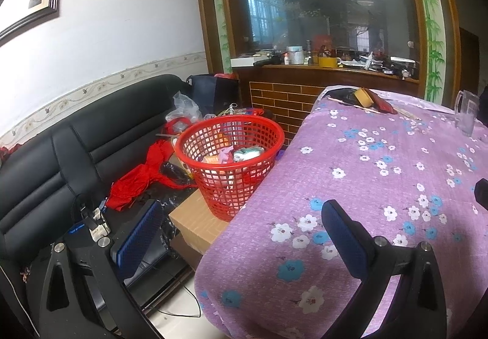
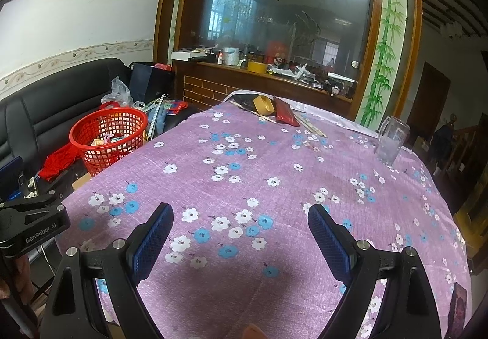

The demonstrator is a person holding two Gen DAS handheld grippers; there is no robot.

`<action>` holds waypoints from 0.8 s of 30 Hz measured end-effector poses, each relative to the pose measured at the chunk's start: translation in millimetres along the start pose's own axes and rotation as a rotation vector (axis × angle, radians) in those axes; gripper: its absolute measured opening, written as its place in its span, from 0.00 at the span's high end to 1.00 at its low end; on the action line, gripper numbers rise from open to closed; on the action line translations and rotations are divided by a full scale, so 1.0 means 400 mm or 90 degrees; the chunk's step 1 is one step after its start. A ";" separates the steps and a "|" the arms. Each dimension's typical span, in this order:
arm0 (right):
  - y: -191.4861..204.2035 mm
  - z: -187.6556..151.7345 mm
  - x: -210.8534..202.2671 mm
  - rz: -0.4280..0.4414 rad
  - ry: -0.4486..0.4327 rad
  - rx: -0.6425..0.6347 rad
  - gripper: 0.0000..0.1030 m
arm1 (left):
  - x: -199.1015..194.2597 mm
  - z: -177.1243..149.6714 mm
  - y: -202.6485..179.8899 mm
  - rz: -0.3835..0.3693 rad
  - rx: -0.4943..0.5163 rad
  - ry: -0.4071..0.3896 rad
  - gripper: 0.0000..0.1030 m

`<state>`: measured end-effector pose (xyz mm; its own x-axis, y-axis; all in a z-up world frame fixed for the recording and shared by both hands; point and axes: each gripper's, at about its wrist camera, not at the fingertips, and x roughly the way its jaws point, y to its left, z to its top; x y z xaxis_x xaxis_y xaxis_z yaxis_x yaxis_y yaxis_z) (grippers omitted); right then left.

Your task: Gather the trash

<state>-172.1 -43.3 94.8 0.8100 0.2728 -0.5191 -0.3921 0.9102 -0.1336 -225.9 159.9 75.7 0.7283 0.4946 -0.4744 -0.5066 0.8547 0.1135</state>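
Ahead-left of the wide-open, empty right tongs (image 2: 241, 235), a red mesh basket (image 2: 108, 137) was seen, filled with crumpled wrappers (image 1: 231, 154). The left tongs (image 1: 244, 229) were likewise spread, empty, over the bench (image 2: 274, 186) edge.

Open purple tablecloth (image 2: 259, 162) ahead; glass mug (image 2: 390, 140) far right, clutter (image 2: 274, 108) at far edge.

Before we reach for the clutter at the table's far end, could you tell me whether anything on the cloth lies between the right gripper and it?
Nothing visible does. The right gripper is open over bare purple tablecloth, with the far-end clutter straight ahead. The glass mug stands off to the right.
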 end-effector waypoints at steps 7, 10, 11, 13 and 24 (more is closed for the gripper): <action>-0.089 -0.012 0.047 -0.025 0.040 0.064 0.10 | 0.017 0.036 -0.090 -0.062 0.041 0.013 0.00; -0.192 -0.034 0.086 -0.067 0.076 0.122 0.10 | 0.029 0.059 -0.173 -0.117 0.072 0.031 0.00; -0.240 -0.045 0.103 -0.085 0.093 0.147 0.10 | 0.038 0.068 -0.208 -0.143 0.077 0.049 0.00; -0.318 -0.062 0.128 -0.117 0.117 0.185 0.07 | 0.063 0.078 -0.276 -0.191 0.086 0.091 0.00; -0.573 -0.182 0.249 -0.189 0.235 0.300 0.07 | 0.186 0.047 -0.614 -0.295 0.165 0.239 0.00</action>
<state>-33.2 -247.4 12.3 0.6195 -0.0579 -0.7829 0.1244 0.9919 0.0251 -38.7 -10.5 29.0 0.6100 0.0169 -0.7922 -0.0163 0.9998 0.0088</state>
